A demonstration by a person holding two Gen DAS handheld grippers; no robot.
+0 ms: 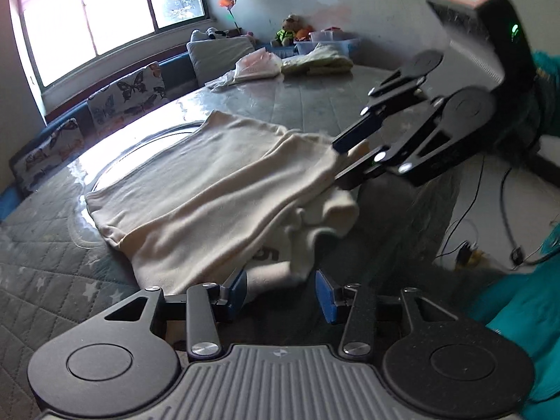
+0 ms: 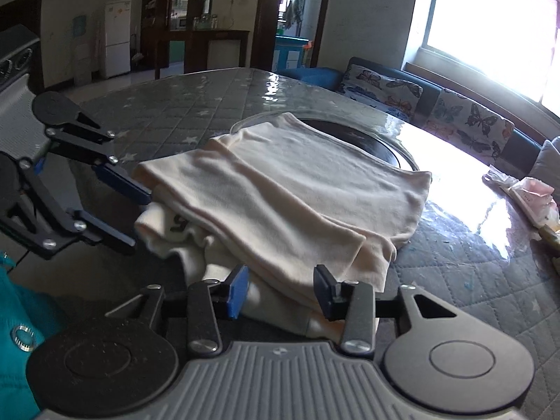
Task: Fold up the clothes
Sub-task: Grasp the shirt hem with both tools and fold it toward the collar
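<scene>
The table (image 2: pixel 210 94), covered in a grey quilted star-print cloth under glossy clear sheeting, fills most of both views, with a round dark inset (image 2: pixel 367 140) showing past the garment toward 1 o'clock in the right wrist view. On it lies the cream shirt (image 2: pixel 297 192), already doubled over into a rough rectangle: a smooth upper layer lies over a bunched lower layer that spills out at the near edge, where a dark printed mark shows. I judge the fold well along but unfinished; the near edge is still rumpled, hanging loose over the table's rim, and needs squaring or one more fold.

At 12 to 1 o'clock in the left wrist view, a pale folded garment (image 1: pixel 318 59) and a pinkish plastic bag (image 1: pixel 255 66) sit well apart from the shirt.

The right tongs (image 2: pixel 280 288) are spread wide, straddling the shirt's near edge without pinching it. The left tongs (image 1: pixel 280 292) are likewise spread apart at the rumpled corner, gripping nothing.
</scene>
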